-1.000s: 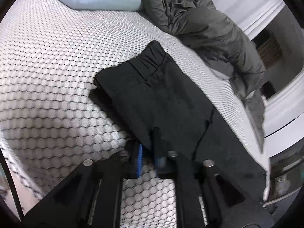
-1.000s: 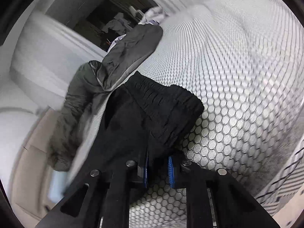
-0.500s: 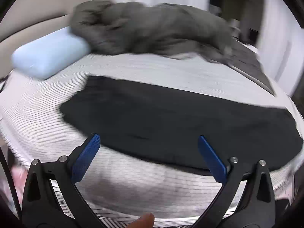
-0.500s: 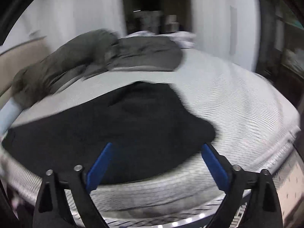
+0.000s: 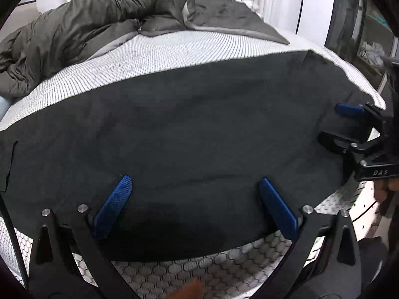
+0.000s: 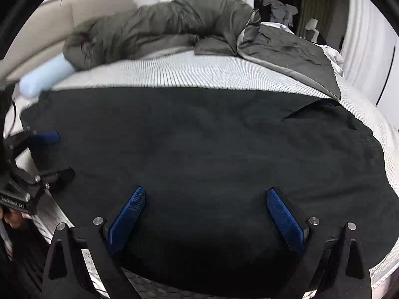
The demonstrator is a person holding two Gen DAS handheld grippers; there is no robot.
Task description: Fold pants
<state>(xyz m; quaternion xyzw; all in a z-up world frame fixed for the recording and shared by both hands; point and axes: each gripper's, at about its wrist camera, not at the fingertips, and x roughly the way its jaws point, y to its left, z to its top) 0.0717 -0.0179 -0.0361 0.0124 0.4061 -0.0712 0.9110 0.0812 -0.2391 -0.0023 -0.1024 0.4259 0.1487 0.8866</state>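
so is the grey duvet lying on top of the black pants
No, the grey duvet is bunched behind the black pants, bare mattress between them.

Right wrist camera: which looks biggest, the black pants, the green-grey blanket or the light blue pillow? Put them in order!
1. black pants, filling most of the picture, though they lie nearest the camera.
2. green-grey blanket, bunched up farther back on the bed.
3. light blue pillow, only partly showing beside the blanket, so its full size is unsure.
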